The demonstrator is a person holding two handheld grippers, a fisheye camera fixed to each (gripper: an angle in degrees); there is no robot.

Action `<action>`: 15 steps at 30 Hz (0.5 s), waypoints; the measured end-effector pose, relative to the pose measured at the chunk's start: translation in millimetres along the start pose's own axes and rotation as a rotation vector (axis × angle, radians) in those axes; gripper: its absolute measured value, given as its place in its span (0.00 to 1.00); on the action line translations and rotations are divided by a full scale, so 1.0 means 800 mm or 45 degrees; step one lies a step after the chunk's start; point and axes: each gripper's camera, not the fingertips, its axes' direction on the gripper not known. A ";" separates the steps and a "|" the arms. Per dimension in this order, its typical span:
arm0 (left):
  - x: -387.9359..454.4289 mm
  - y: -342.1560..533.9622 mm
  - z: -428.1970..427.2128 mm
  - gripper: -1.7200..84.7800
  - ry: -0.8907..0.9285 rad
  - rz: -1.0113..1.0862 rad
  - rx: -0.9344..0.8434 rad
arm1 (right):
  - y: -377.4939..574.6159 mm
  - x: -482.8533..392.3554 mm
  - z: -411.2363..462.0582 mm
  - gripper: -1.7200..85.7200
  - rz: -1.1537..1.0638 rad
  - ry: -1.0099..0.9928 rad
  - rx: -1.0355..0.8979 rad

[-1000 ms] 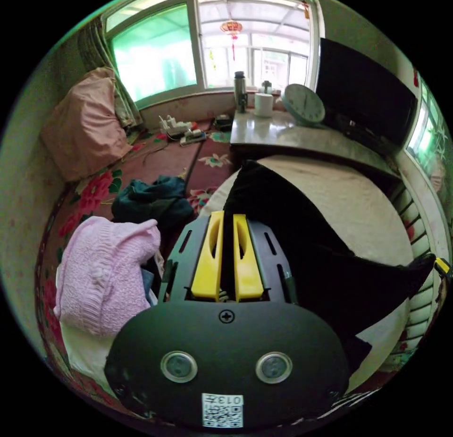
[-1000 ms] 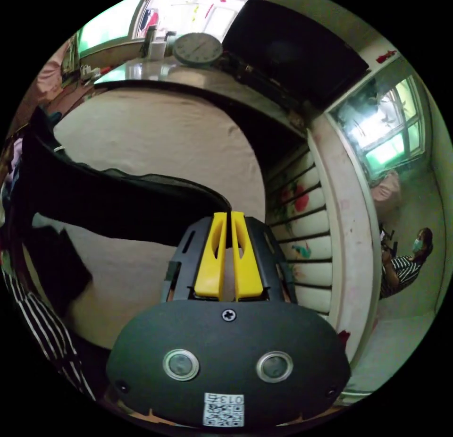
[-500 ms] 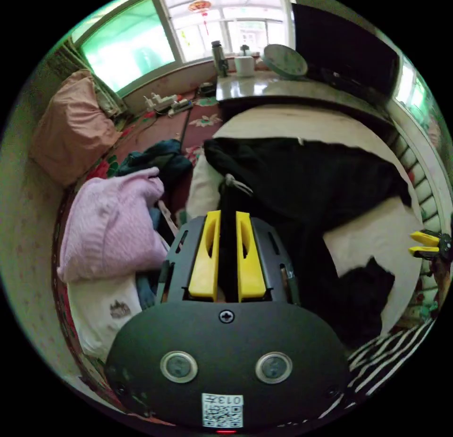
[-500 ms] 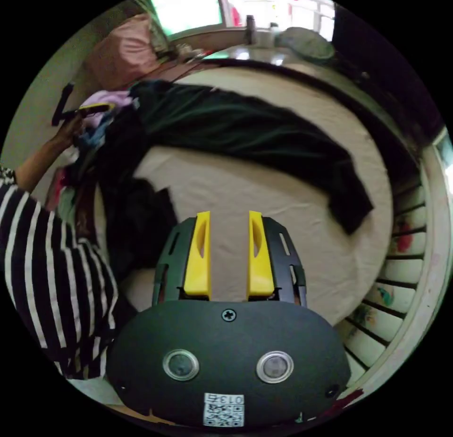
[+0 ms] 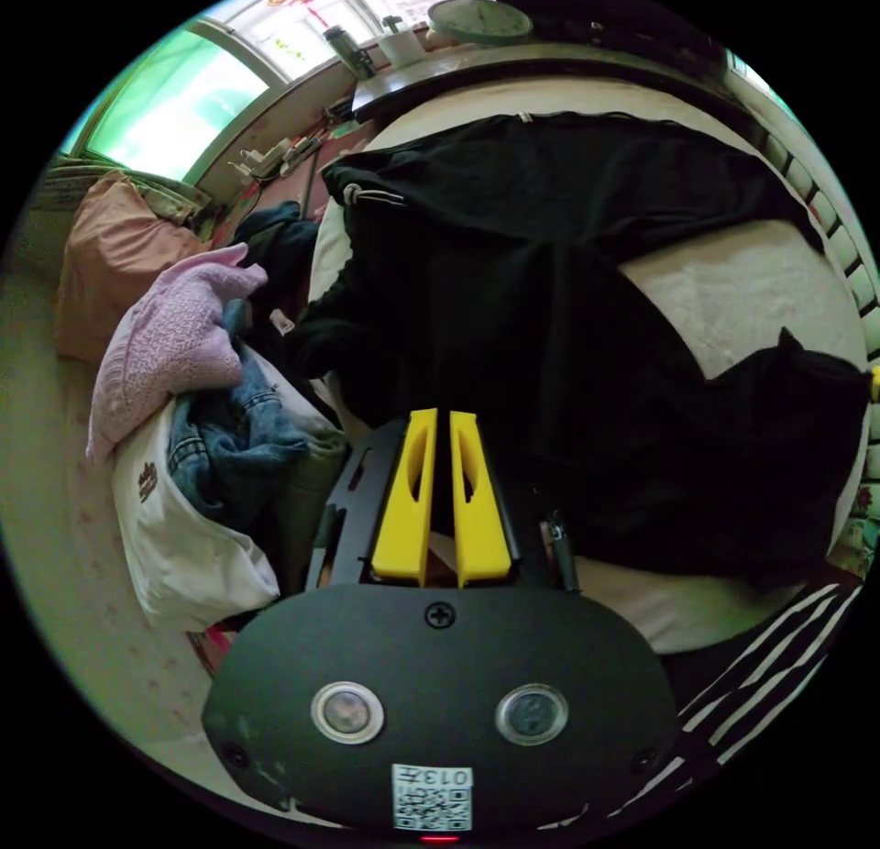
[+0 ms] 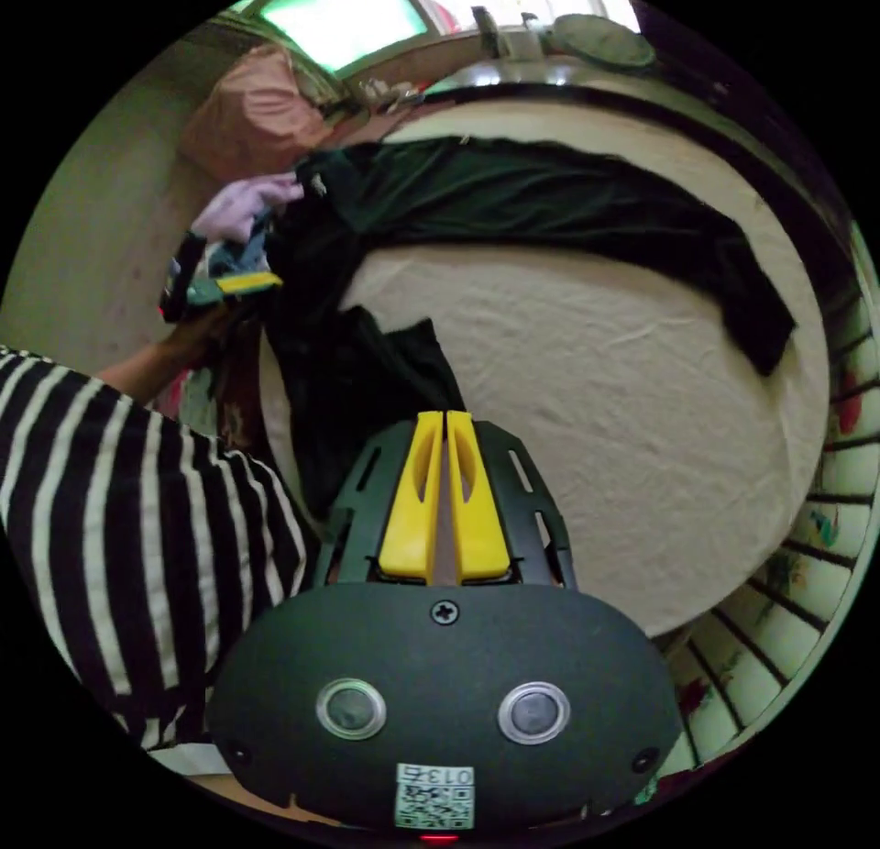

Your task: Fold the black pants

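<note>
My right gripper (image 6: 445, 418), which hung apart half a second ago, has now clenched at the near pant leg's hem; whether cloth sits between the jaws I cannot tell. My left gripper (image 5: 438, 418) stays clenched on the black pants (image 5: 550, 271), which now lie spread across the cream bed (image 6: 596, 381) instead of hanging. I judge the folding can begin.

A pink knit sweater (image 5: 174, 336) tops a heap of jeans (image 5: 225, 436) and a white bag (image 5: 183, 542), with a wall clock (image 5: 479, 19) propped beyond.
</note>
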 end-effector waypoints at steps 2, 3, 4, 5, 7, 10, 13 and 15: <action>0.009 0.005 0.003 0.03 0.024 0.009 -0.022 | 0.023 0.024 -0.046 0.03 0.116 0.040 0.103; 0.012 0.006 0.003 0.03 0.028 0.009 -0.026 | 0.042 0.042 -0.079 0.03 0.216 0.070 0.189; 0.014 0.009 0.002 0.03 0.033 -0.004 -0.018 | 0.061 0.059 -0.109 0.03 0.321 0.127 0.270; 0.013 0.012 0.001 0.03 0.065 -0.038 -0.014 | 0.069 0.067 -0.121 0.03 0.373 0.154 0.302; 0.006 0.015 -0.004 0.04 0.096 -0.107 0.013 | 0.080 0.092 -0.146 0.04 0.526 0.253 0.340; -0.013 0.016 -0.015 0.06 0.084 -0.190 0.059 | 0.069 0.117 -0.134 0.07 0.616 0.582 0.255; -0.043 0.017 -0.012 0.10 0.066 -0.326 0.062 | 0.079 0.149 -0.129 0.10 0.733 0.628 0.282; -0.062 0.016 0.004 0.12 0.078 -0.420 0.017 | 0.096 0.171 -0.124 0.10 0.816 0.685 0.283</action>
